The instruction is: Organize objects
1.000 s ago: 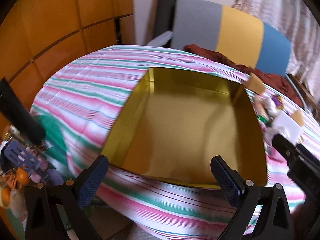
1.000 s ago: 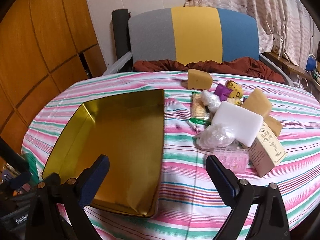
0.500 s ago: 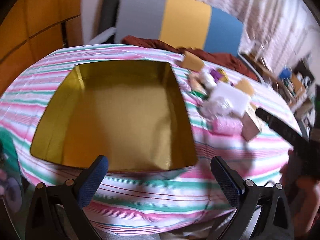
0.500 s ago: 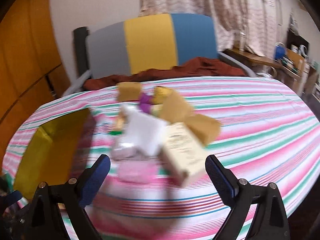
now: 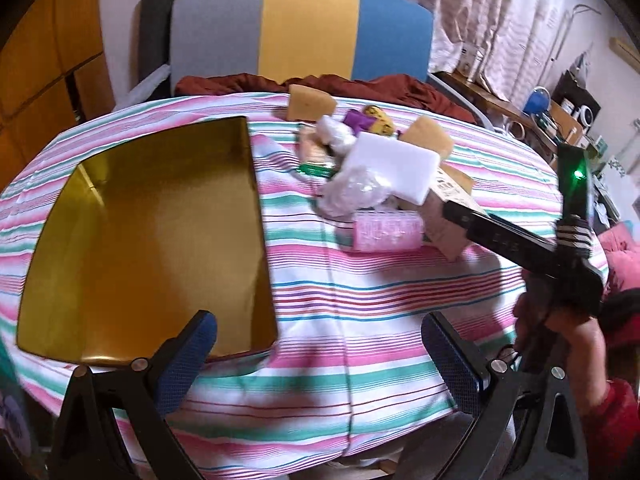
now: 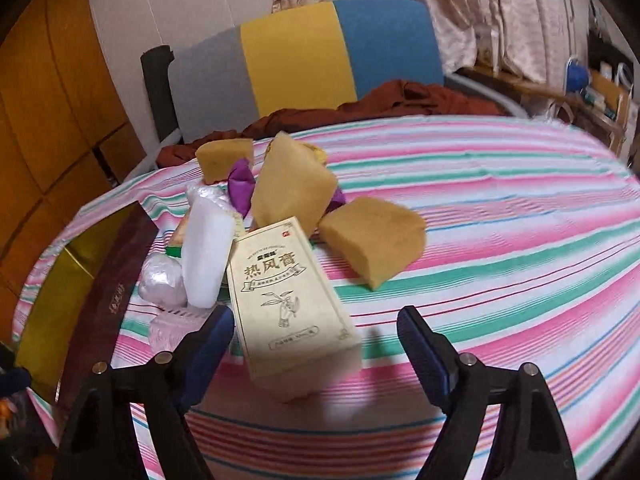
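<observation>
Cream carton [image 6: 290,312]: printed cardboard box, lying on striped cloth [image 6: 500,248] beside the gold tin [image 5: 152,240], between the spread, empty fingers of the right gripper [image 6: 316,340]. Likely light, stiff, crushable; grip across long sides. Left gripper [image 5: 320,356] spread, empty.

L gripper [image 5: 318,354] fingers wide apart, R gripper [image 6: 316,340] likewise, both holding nothing

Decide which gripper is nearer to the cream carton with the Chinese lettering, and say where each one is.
Right. The right gripper is open directly in front of the cream carton, its near end almost between the fingers. The left gripper is open further back, by the gold tray.
</observation>
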The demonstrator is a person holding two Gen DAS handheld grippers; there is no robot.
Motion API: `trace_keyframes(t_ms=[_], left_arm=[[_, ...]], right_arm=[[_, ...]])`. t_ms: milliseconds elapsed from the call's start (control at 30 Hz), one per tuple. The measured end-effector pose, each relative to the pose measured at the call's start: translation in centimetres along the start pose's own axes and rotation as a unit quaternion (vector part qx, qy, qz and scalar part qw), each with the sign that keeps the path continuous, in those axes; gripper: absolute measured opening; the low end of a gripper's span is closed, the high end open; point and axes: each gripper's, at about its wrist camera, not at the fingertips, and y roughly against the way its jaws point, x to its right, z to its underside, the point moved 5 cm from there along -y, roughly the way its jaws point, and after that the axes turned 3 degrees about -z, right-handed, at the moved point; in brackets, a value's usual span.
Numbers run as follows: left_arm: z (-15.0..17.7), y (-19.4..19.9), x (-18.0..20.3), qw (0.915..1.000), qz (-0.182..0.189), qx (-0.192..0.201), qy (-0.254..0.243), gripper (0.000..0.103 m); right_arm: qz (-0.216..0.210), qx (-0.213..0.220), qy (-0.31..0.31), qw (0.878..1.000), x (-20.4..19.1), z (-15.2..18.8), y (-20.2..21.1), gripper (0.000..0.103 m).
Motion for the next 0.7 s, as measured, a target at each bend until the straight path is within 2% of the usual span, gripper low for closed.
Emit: trace_keyframes(t_ms=[33, 133, 267, 400, 567, 700], left_arm=[[0.0, -0.2, 0.3, 1.0, 0.001, -0.002, -0.002, 0.103], [-0.2, -0.8, 1.2, 0.9999, 0.006, -0.01, -0.008, 0.103], [-1.1, -1.7, 2.3, 1.0, -0.005, 0.002, -0.007, 0.103], [-1.9, -2.7, 3.3, 0.9997, -0.017, 0.015, -0.011, 0.103], [-3.1, -5.5, 5.0, 0.9998, -0.013, 0.001, -0.013, 0.103], [-4.0, -8.1, 5.3, 0.9997, -0.022, -0.004, -0.003, 0.103]], right_arm=[[-0.005, -0.006, -0.003, 1.0, 0.0, 0.0, -0.4, 0.065], [-0.018, -0.001, -0.006, 1.0, -0.1, 0.2, -0.8, 0.055], [-0.023, 0.015, -0.026, 0.999, 0.5, 0.2, -0.4, 0.054], [0.004, 0.036, -0.017, 0.999, 1.3, 0.7, 1.0, 0.053], [0.05, 0.065, 0.011, 0.997, 1.8, 1.9, 2.6, 0.052], [0.048, 0.087, -0.003, 0.995, 2.8, 2.5, 2.6, 0.052]])
